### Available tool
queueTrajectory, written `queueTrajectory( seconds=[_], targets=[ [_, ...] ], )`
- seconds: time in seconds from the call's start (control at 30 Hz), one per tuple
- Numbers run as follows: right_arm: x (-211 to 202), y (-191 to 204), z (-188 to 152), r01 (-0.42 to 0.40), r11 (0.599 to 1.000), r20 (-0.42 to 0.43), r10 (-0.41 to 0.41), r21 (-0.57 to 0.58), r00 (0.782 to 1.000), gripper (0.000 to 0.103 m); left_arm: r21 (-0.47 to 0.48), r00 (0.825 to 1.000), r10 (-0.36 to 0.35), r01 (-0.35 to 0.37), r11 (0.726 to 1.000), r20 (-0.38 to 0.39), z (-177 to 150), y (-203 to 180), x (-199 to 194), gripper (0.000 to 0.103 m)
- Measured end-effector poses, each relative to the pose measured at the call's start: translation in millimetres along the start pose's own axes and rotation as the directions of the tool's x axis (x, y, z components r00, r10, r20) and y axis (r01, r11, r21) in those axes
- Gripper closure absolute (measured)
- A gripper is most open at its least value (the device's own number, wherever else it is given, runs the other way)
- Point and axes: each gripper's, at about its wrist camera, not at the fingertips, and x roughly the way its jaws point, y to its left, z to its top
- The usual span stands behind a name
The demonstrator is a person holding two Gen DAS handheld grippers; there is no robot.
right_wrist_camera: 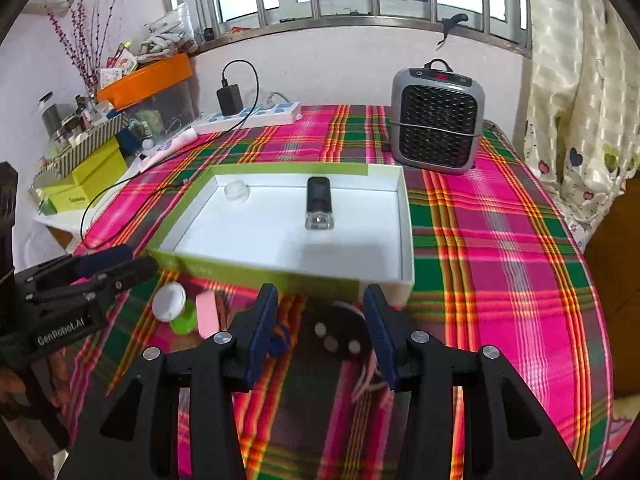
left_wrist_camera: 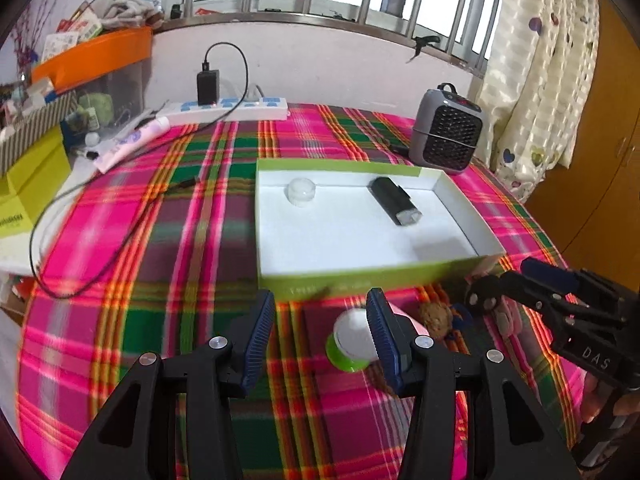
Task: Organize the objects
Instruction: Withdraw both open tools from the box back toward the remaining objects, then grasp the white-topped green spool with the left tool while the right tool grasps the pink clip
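Green jar (left_wrist_camera: 349, 344) half-hidden by my left fingers (left_wrist_camera: 262, 336), parted, empty | right fingers (right_wrist_camera: 264, 322) parted over black disc (right_wrist_camera: 336, 332), partly hidden

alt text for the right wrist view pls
The right gripper, jaws apart and holding nothing, hangs over a dark round object on a plaid tablecloth, just in front of a shallow green-sided box. The box holds a black device and a small clear jar.

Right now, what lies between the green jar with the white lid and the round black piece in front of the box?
In the right wrist view, a pink block stands between the green jar and the round black piece, beside a blue item.
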Motion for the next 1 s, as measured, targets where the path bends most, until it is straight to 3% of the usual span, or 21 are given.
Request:
queueTrajectory(
  seconds=[0.13, 0.53, 1.0],
  targets=[
    [-6.8, -2.4, -17.8, -0.026, 0.999, 0.006, 0.026, 0.025, 1.0, 0.057, -0.013, 1.0, -0.017, 0.016, 1.0, -0.011, -11.5, 0.1, 0.9, 0.056],
    [-19.0, -4.7, -55.3, -0.004, 1.0, 0.0, 0.004, -0.005, 1.0, 0.057, 0.006, 0.998, -0.055, 0.055, 0.998, -0.036, -28.0, -9.7, 8.6, 0.055],
    [-3.1, -31.9, -50.8, 0.027, 0.996, -0.045, -0.023, 0.084, 0.999, 0.057, 0.0, 0.998, -0.041, 0.041, 0.999, -0.055, -28.0, -11.5, 22.7, 0.055]
  ],
)
